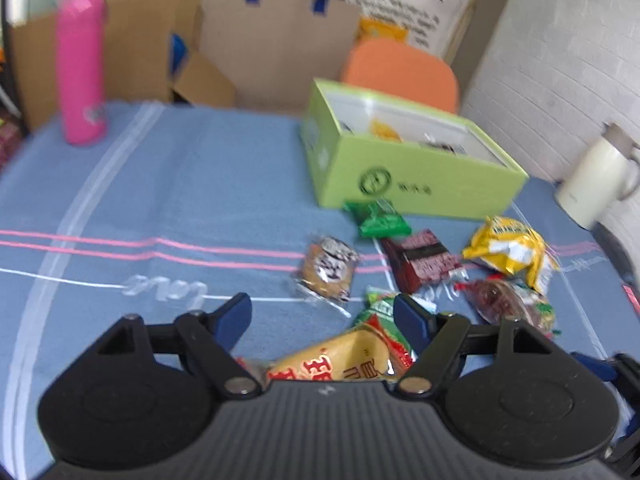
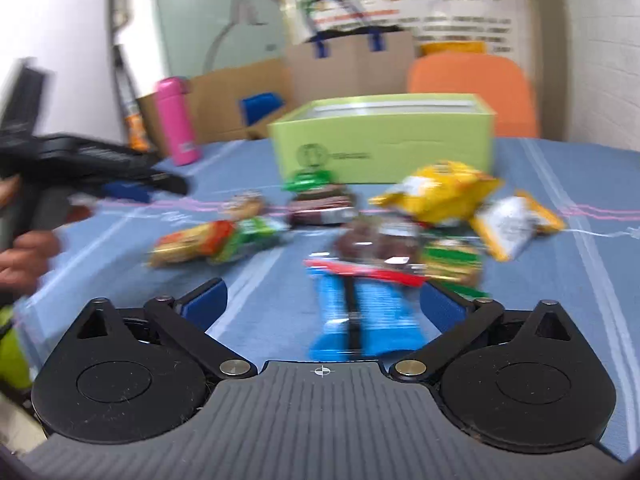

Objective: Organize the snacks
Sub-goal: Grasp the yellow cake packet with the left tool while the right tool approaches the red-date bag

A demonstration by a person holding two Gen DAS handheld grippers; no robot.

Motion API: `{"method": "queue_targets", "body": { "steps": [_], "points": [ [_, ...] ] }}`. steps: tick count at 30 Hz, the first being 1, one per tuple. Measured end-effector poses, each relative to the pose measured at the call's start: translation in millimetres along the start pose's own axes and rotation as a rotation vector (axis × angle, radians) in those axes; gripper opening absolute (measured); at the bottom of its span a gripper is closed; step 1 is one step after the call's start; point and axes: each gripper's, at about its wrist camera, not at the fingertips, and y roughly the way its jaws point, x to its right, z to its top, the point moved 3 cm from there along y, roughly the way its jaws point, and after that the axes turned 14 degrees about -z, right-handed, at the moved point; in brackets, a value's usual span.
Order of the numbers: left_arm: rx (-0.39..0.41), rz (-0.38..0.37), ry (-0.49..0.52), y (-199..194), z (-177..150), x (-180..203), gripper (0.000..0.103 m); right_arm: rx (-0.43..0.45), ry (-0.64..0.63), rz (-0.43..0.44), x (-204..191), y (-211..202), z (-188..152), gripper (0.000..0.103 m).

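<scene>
Left gripper: the left gripper [image 1: 322,316] has its blue pads spread, holding nothing — a long yellow-and-red crinkly snack packet [image 1: 344,360] lies between them at the bottom centre of its own view.
Right gripper: the right gripper [image 2: 326,300] is spread wide and empty; a flat blue foil-wrapped bar [image 2: 366,320] lies between its pads, not pinched.
Snacks: loose packets lie in a cluster on the blue striped cloth over the counter [image 1: 160,184], lower right in the left view, in front of the open lime-green cardboard box [image 1: 404,156].
Box: some packets already lie inside it.
Handling, as I judge it: the packets look light, soft and slick — film that crumples and slides. The bar seems stiffer; pinch it across its narrow width, mid-length. Take the yellow packet by its middle, gently, since the contents may crush.
Writing: "love" in white script on the cloth; a round logo on the box front; packet print too blurred to read.
</scene>
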Motion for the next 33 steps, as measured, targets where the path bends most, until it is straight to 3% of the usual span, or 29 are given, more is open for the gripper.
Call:
{"method": "queue_targets", "body": {
  "steps": [6,7,10,12,19,26,31,33],
  "points": [
    [-0.029,-0.11,-0.062,28.3,5.7,-3.5,0.076,-0.038,-0.019,0.054,-22.9,15.1,-2.1,0.093],
    [-0.045,-0.096,-0.048,31.7,4.8,0.2,0.076,-0.037,-0.026,0.049,-24.4,14.1,-1.4,0.093],
    [-0.086,0.036,-0.016,31.9,-5.7,3.3,0.076,-0.024,-0.013,0.038,-19.8,7.5,0.7,0.093],
    [-0.088,0.064,-0.017,19.9,-16.4,2.2,0.076,-0.02,0.016,0.049,-13.2,3.1,1.2,0.093],
    [-0.125,-0.07,-0.107,4.9,-60.6,30.1,0.08,-0.022,0.052,0.097,-7.8,3.7,-2.2,0.093],
    [-0.162,-0.152,-0.131,15.6,-79.0,73.6,0.08,-0.02,0.059,0.061,2.4,-9.2,-11.1,0.093],
    [-0.179,-0.046,-0.096,20.1,-60.8,65.0,0.08,-0.042,0.085,0.081,13.9,-22.4,-20.6,0.093],
    [-0.185,-0.053,-0.078,19.3,-56.7,65.5,0.08,-0.056,0.076,0.063,14.9,-19.8,-24.6,0.093]
  ]
}}
